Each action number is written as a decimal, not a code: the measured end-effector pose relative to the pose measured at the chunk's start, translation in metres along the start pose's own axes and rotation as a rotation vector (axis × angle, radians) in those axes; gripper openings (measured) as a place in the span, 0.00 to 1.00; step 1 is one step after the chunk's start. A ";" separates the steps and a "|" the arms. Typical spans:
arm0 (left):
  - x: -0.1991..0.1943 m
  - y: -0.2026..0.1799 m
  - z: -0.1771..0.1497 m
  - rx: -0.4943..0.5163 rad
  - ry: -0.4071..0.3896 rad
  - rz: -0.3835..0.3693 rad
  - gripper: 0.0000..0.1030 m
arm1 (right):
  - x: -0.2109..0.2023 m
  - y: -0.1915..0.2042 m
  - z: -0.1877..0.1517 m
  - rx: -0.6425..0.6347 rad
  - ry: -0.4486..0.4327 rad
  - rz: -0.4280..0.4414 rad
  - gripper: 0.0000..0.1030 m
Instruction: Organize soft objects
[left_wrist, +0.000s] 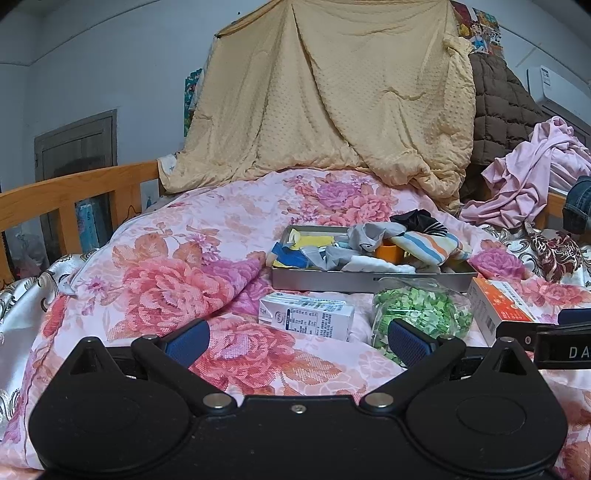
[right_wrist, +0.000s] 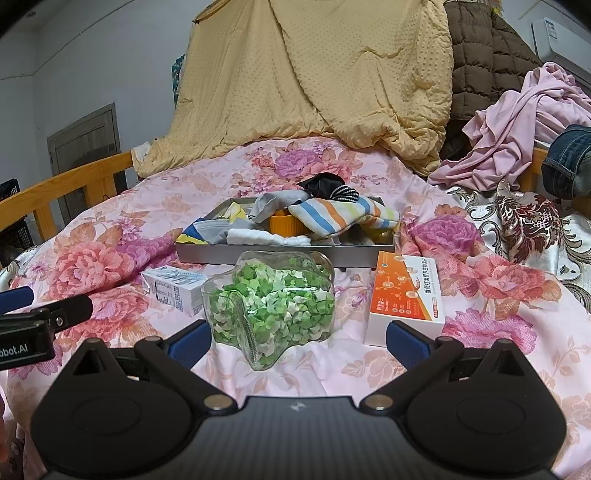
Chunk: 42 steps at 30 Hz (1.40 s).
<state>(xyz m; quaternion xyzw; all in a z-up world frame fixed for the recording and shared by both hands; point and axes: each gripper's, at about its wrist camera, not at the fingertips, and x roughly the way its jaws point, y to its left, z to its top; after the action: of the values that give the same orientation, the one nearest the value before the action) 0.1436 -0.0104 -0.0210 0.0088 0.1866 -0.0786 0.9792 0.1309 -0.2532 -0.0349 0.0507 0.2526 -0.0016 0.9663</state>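
A grey metal tray (left_wrist: 369, 282) (right_wrist: 258, 254) rests on the floral quilt, heaped with soft items: a striped cloth (left_wrist: 428, 245) (right_wrist: 343, 216), grey socks (left_wrist: 369, 232) (right_wrist: 273, 203), a black piece (left_wrist: 421, 221) (right_wrist: 325, 184) and white cloth (right_wrist: 266, 236), around an orange cup (left_wrist: 388, 251) (right_wrist: 284, 223). My left gripper (left_wrist: 297, 341) stands open low over the quilt, in front of a white carton (left_wrist: 306, 317). My right gripper (right_wrist: 297, 341) is open too, just behind a clear jar of green paper stars (right_wrist: 269, 306) (left_wrist: 421, 310).
An orange-and-white box (right_wrist: 406, 299) (left_wrist: 498, 306) lies right of the jar, the white carton (right_wrist: 173, 286) to its left. A yellow blanket (left_wrist: 332, 92), brown quilted coat (right_wrist: 487, 62) and pink garment (right_wrist: 524, 122) are piled behind. A wooden bed rail (left_wrist: 74, 188) runs along the left.
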 end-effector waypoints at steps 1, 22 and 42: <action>0.000 0.000 0.000 -0.001 0.000 0.001 0.99 | 0.000 0.000 0.000 0.000 0.000 0.000 1.00; 0.001 -0.001 -0.002 -0.005 0.012 -0.003 0.99 | 0.001 0.000 -0.001 0.003 0.005 0.003 1.00; 0.002 0.000 -0.002 -0.008 0.013 -0.003 0.99 | 0.002 0.001 -0.002 0.002 0.010 0.003 1.00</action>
<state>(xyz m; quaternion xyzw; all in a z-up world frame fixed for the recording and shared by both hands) 0.1445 -0.0109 -0.0237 0.0051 0.1933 -0.0794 0.9779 0.1317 -0.2524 -0.0376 0.0521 0.2571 -0.0001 0.9650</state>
